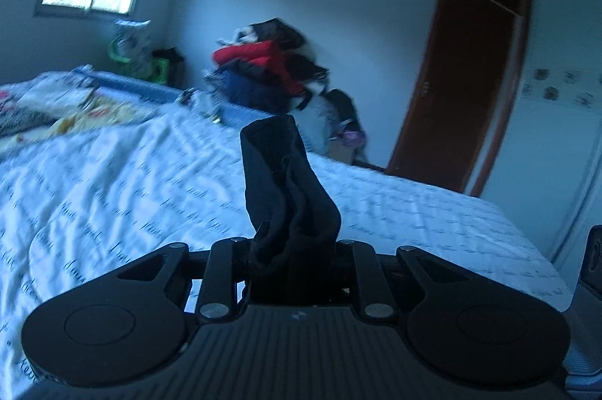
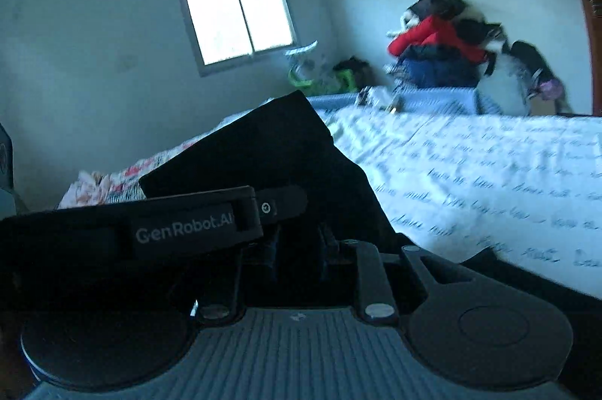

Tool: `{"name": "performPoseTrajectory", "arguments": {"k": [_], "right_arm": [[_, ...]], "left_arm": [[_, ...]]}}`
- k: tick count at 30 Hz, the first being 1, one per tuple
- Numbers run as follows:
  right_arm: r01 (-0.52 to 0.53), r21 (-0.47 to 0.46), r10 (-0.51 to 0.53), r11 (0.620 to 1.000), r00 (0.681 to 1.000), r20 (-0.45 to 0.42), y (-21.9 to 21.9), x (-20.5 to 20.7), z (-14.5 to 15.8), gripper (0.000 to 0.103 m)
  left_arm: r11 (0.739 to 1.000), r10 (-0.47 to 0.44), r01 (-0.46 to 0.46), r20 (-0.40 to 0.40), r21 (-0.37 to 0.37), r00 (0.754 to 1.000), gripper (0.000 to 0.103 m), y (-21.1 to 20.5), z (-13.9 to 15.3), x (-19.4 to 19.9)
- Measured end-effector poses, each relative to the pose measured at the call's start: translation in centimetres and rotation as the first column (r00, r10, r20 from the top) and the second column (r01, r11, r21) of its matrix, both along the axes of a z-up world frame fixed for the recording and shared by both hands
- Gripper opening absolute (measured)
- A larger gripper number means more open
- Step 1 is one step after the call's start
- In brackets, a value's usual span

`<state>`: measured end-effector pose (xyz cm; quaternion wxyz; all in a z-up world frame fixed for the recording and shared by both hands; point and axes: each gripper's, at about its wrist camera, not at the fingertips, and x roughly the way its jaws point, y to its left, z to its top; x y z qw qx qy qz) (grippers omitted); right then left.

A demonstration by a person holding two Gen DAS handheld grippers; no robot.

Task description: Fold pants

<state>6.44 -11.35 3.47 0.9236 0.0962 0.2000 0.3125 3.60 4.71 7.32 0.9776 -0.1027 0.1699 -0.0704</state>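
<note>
The pants are black cloth. In the left wrist view my left gripper (image 1: 293, 249) is shut on a bunched part of the pants (image 1: 289, 181), which sticks up above the bed (image 1: 113, 174). In the right wrist view my right gripper (image 2: 297, 242) is shut on the pants (image 2: 271, 151), which drape over and past the fingers. The other gripper's black body (image 2: 158, 230), marked GenRobot.AI, lies close on the left and hides my right gripper's left side. Both grippers hold the cloth above the white bedspread with script print (image 2: 489, 174).
A pile of clothes with a red garment (image 1: 263, 61) stands against the far wall past the bed. A floral blanket (image 1: 56, 114) lies at the bed's far left. A brown wardrobe door (image 1: 462, 91) is open at right. A window (image 2: 237, 16) is behind.
</note>
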Motion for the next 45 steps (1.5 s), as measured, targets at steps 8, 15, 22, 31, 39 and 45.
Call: {"name": "performPoseTrajectory", "arguments": {"k": [8, 15, 22, 31, 39, 45], "right_arm": [[0.111, 0.028, -0.112, 0.993, 0.992, 0.058, -4.3, -1.9, 2.5, 0.021], [0.206, 0.055, -0.208, 0.977, 0.977, 0.042, -8.6, -2.9, 2.0, 0.021], [0.292, 0.068, -0.293, 0.954, 0.956, 0.006, -12.4, -3.9, 0.8, 0.021], [0.374, 0.091, -0.370, 0.923, 0.927, -0.063, -16.9, -3.8, -1.9, 0.021], [0.417, 0.080, -0.409, 0.905, 0.907, -0.099, -20.5, -3.9, -4.6, 0.021], [0.437, 0.090, -0.421, 0.895, 0.893, -0.156, -22.5, -3.5, -6.6, 0.021]], "left_arm": [[0.992, -0.122, 0.121, 0.066, 0.026, 0.990, 0.026, -4.9, 2.5, -0.8], [0.976, -0.213, 0.209, 0.059, 0.066, 0.975, 0.026, -9.4, 2.0, -1.1], [0.945, -0.306, 0.300, 0.027, 0.129, 0.952, 0.028, -14.2, 0.7, -1.3], [0.914, -0.380, 0.381, -0.037, 0.141, 0.924, 0.028, -18.8, -2.3, -0.3], [0.894, -0.422, 0.428, -0.071, 0.134, 0.904, 0.028, -22.2, -5.0, 0.4], [0.885, -0.434, 0.447, -0.120, 0.132, 0.893, 0.029, -24.1, -7.0, 1.1]]}}
